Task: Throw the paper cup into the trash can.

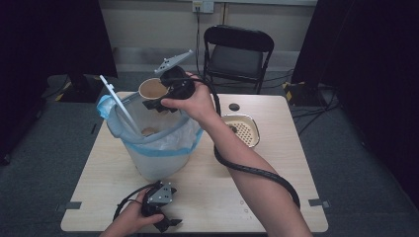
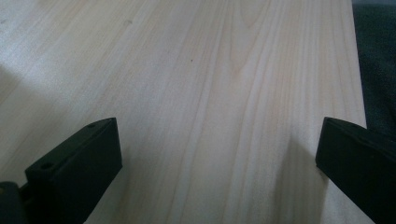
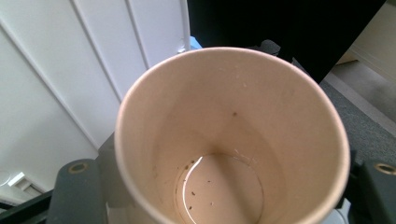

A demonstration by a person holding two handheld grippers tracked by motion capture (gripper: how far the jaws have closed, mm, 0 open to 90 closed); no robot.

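Holding a brown paper cup (image 1: 151, 89) above the rim of a lined bin (image 1: 158, 143), the right gripper (image 1: 165, 98) is seen at the far left part of the desk (image 1: 276, 168). The fingers are closed on the sides of the cup, which is tilted on its side, with its mouth turned away from the hand. In the right gripper view the cup (image 3: 233, 140) is looked into directly: it is nearly empty, and only small dark specks are left on its wall and bottom. It is judged that the step in hand is the throwing away of the cup into the bin. For the next move, the cup should be brought over the open bag and the fingers should be opened, so that it drops inside. The left gripper (image 1: 165, 222) is rested near the front edge of the desk, its fingers wide open and nothing held between them. A round strainer (image 1: 242, 129) lies to the right of the bin, partly covered by the forearm. The brown thing inside the bin cannot be made out clearly.
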